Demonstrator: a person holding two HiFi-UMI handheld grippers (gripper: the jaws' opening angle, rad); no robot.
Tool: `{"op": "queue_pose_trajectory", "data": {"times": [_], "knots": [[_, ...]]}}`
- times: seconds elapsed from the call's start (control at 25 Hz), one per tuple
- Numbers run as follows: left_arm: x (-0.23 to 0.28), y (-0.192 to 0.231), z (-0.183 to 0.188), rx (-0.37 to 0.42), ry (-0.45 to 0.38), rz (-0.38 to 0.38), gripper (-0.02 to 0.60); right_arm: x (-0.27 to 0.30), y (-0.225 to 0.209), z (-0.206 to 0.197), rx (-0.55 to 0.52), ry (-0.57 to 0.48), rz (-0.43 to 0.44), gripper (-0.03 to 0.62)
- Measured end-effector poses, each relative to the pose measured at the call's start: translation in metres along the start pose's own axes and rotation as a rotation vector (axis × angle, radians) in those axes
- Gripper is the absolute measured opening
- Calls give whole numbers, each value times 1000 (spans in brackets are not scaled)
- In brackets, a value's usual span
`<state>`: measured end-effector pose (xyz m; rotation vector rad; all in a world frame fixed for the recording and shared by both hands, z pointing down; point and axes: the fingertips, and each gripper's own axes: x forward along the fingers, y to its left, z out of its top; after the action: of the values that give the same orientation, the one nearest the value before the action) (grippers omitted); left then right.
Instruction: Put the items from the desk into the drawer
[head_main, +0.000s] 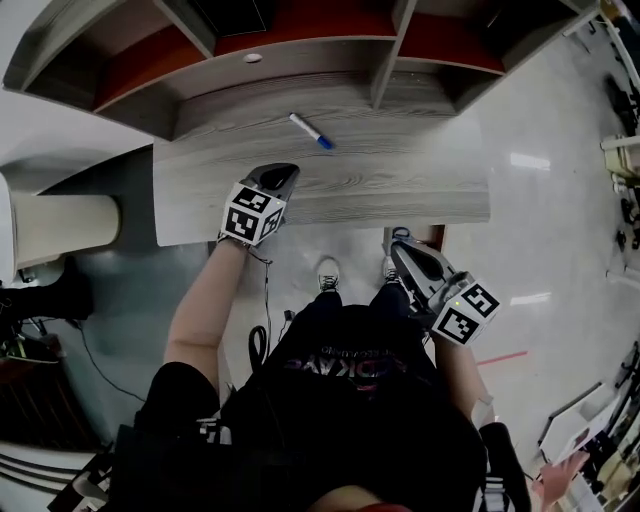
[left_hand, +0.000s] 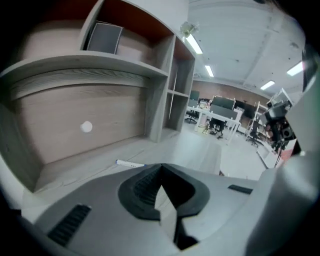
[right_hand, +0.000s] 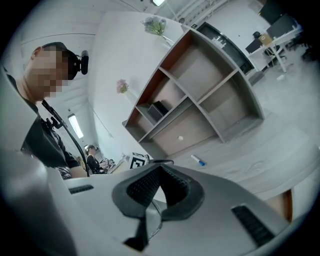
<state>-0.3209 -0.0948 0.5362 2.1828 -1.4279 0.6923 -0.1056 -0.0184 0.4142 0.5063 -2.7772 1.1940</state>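
Note:
A white marker with a blue cap (head_main: 310, 131) lies on the grey wood desk (head_main: 400, 180), near the back; it also shows as the marker (left_hand: 129, 163) and the marker (right_hand: 198, 160). My left gripper (head_main: 283, 174) hangs over the desk's front left part, short of the marker, jaws shut and empty (left_hand: 161, 167). My right gripper (head_main: 403, 250) is off the desk, below its front edge at the right, jaws together with nothing between them (right_hand: 161, 168). No drawer shows plainly in any view.
A shelf unit (head_main: 300, 50) with red-backed compartments rises behind the desk; a dark flat thing (left_hand: 104, 38) stands in one. A white round disc (left_hand: 86, 127) sits on the back panel. The person's shoes (head_main: 328, 275) stand under the front edge. A cream cylinder (head_main: 60, 228) is at left.

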Motion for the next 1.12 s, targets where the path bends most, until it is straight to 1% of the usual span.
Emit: {"op": "queue_pose_trajectory", "data": {"times": [0.16,0.28,0.4,0.52,0.56,0.6,0.64,0.76,0.88,0.96,1.12], "knots": [[18,17,-2,166,79,-4,12,-7,0,-8,14,-12,-62,11],[35,26,-1,276,112,-12,12,-15,-4,-12,39,-28,-103,11],[50,33,-3,369,161,-21,12,-21,-7,-17,58,-37,-134,11],[64,41,-7,494,225,-26,14,-25,-9,-21,72,-42,-157,11],[69,45,-9,542,252,-26,27,-26,-10,-21,77,-44,-163,11],[73,48,-11,591,280,-26,70,-26,-11,-22,82,-45,-167,11],[77,51,-12,640,305,-26,91,-27,-12,-23,88,-45,-170,11],[88,57,-15,800,362,-42,111,-28,-13,-28,108,-40,-175,11],[99,61,-21,966,424,-77,123,-31,-16,-32,126,-34,-180,11],[107,65,-25,1033,467,-103,129,-31,-19,-34,136,-29,-183,11],[117,70,-35,1107,542,-157,130,-33,-22,-40,157,-15,-189,11]]}}
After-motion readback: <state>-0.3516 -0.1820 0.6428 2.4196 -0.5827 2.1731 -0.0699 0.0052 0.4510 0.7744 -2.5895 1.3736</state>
